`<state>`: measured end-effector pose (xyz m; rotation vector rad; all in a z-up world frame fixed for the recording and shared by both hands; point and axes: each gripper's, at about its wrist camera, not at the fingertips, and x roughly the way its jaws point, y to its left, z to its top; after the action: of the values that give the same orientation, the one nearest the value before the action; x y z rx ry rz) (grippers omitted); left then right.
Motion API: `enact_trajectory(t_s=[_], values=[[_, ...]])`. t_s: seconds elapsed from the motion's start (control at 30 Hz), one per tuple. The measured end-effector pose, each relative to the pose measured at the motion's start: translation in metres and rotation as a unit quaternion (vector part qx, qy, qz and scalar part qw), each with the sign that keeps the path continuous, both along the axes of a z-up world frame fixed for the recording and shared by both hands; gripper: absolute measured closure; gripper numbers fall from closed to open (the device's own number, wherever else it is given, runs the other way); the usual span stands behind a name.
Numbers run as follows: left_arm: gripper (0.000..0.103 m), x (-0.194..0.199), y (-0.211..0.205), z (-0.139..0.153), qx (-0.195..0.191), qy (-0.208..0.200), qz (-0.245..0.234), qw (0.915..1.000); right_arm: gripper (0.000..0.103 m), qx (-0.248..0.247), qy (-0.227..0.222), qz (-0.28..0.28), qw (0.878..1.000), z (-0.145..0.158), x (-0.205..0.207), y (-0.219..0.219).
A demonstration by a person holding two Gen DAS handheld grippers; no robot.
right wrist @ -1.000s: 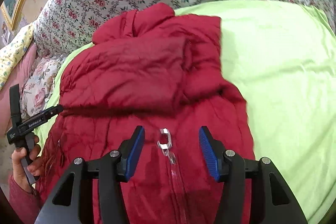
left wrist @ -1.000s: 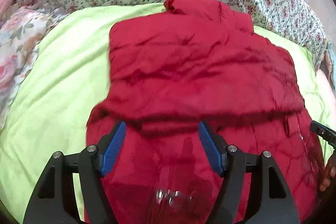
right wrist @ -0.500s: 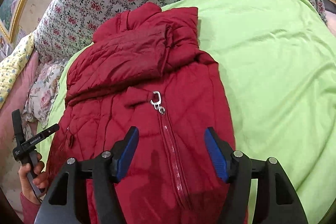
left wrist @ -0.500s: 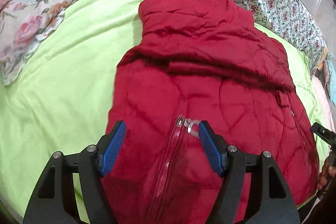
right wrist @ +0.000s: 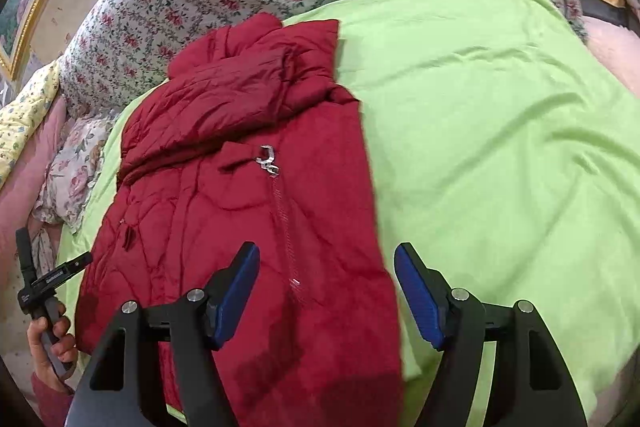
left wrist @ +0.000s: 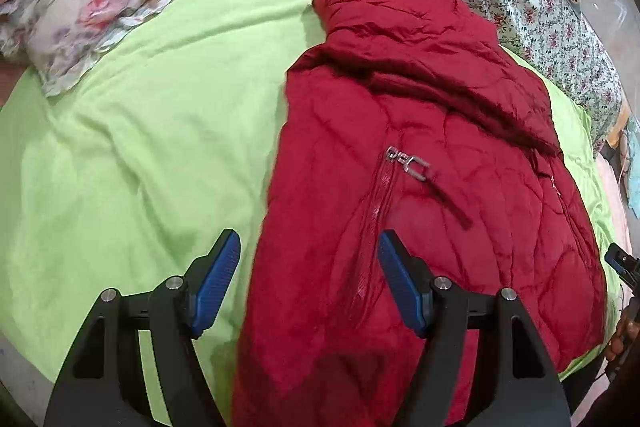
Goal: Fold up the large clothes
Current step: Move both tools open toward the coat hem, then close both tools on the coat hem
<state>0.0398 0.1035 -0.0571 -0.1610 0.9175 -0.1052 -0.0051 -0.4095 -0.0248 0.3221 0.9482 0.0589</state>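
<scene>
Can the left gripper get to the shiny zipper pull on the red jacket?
Probably yes. The left gripper is open above the red jacket, and the zipper pull lies bare ahead of it, nothing covering it.

You've drawn both grippers back from the red puffer jacket (left wrist: 420, 187): your left gripper (left wrist: 310, 279) now straddles its left edge, your right gripper (right wrist: 326, 291) its right edge, and the zipper pull (right wrist: 267, 159) lies farther ahead.

The left gripper (left wrist: 310, 279) sits at the bottom centre of its frame, jaws spread wide — holding nothing. The right gripper (right wrist: 327, 293) matches it, lower centre, jaws apart.
</scene>
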Motion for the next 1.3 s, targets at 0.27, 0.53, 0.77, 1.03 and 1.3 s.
enact_trajectory(t_s=[0.27,0.53,0.77,1.03,1.3], values=[[0.032,-0.019,0.015,-0.012,-0.006,0.015,0.014,0.9998,0.031,0.009,0.025,-0.011,1.0,-0.013,-0.018,-0.009],[0.032,-0.029,0.021,-0.019,-0.017,0.025,0.01,0.9995,0.03,0.009,0.041,0.008,0.999,-0.024,-0.026,0.001],[0.032,-0.035,0.025,-0.029,-0.041,0.042,-0.004,0.9983,0.031,-0.002,0.055,0.024,0.998,-0.032,-0.031,0.008],[0.032,-0.043,0.011,-0.04,-0.067,0.061,-0.042,0.995,0.042,0.027,0.053,0.05,0.997,-0.034,-0.035,0.011],[0.029,-0.052,0.001,-0.046,-0.044,0.068,-0.079,0.9936,0.049,0.041,0.068,0.079,0.994,-0.037,-0.042,0.012]])
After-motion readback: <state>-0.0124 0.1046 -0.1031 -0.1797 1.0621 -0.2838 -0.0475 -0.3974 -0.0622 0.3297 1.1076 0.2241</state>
